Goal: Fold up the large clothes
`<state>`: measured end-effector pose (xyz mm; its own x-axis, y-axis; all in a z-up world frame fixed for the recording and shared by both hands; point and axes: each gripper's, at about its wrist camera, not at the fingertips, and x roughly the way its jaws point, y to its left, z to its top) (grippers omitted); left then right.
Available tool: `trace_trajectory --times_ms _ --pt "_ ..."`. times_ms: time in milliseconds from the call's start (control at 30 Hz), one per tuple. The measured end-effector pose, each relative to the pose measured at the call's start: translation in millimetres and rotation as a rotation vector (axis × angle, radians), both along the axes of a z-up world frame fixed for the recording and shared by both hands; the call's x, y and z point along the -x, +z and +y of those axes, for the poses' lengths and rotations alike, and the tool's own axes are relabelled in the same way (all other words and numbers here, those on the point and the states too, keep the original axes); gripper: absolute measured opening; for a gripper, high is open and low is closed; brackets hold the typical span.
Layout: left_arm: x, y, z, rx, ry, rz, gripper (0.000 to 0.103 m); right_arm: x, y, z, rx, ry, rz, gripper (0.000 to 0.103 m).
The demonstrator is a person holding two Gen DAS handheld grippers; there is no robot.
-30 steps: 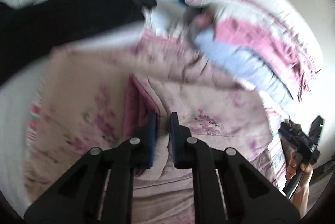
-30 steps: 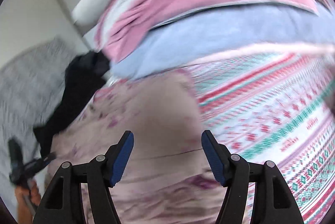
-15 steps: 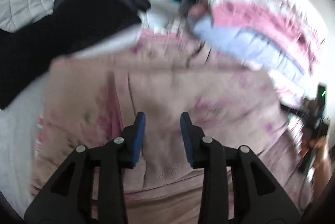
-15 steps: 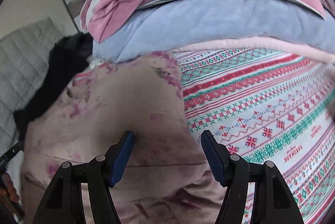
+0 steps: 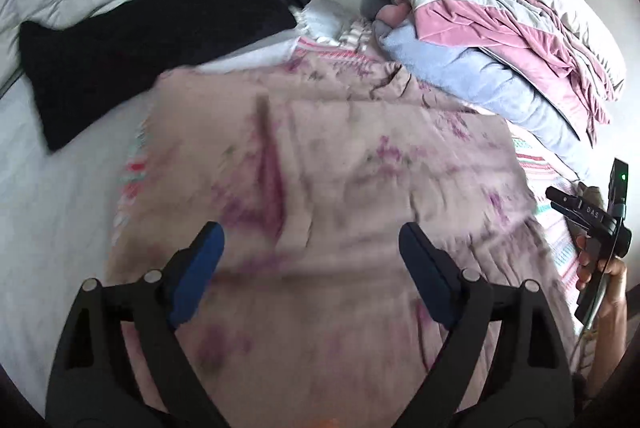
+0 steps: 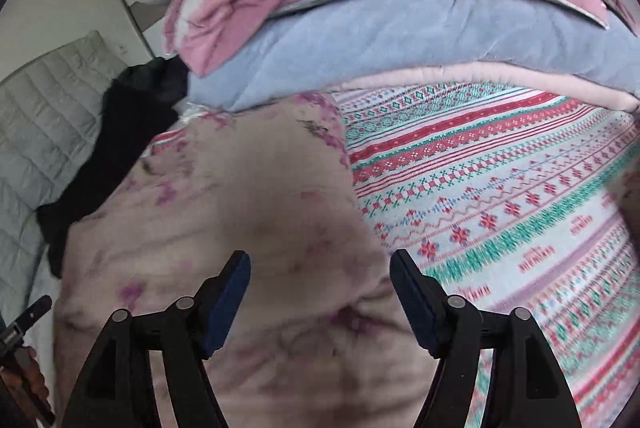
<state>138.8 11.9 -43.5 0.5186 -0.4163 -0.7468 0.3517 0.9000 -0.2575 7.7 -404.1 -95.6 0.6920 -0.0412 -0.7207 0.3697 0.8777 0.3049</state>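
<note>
The right hand-held gripper point(image 6: 320, 292) hangs with its jaws wide apart over a pink floral garment point(image 6: 240, 196) spread on a patterned sheet point(image 6: 500, 196). Behind lie stacked blankets point(image 6: 400, 28); a black garment point(image 6: 120, 132) lies at the left, touching the floral one's edge.

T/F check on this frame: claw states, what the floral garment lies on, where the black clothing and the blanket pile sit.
1. The left claw is clamped on the pale pink floral garment. False: its jaws stand wide apart with nothing between them.
2. The right claw is open. True.
3. The floral garment lies on a striped red, green and white patterned bedspread. True.
4. The black clothing lies on top of the floral garment. False: it lies beside it, on the white sheet.
5. A pink, grey and light blue blanket pile sits beyond the garment. True.
</note>
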Motion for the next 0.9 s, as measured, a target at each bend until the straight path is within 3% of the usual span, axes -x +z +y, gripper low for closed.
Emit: trace_trajectory --times_ms 333,467,667,900 --pt "99 3 96 0.033 0.062 0.025 0.093 95 7 12 -0.070 0.132 0.063 0.083" --pt "125 -7 111 0.044 0.068 0.063 0.093 123 0 16 -0.091 0.196 0.122 0.083" --pt "156 -23 126 0.079 0.002 0.126 0.093 155 -13 25 -0.149 0.262 0.183 0.083" --pt "183 -13 154 0.102 -0.019 0.079 0.093 185 -17 14 -0.312 0.303 0.156 0.083"
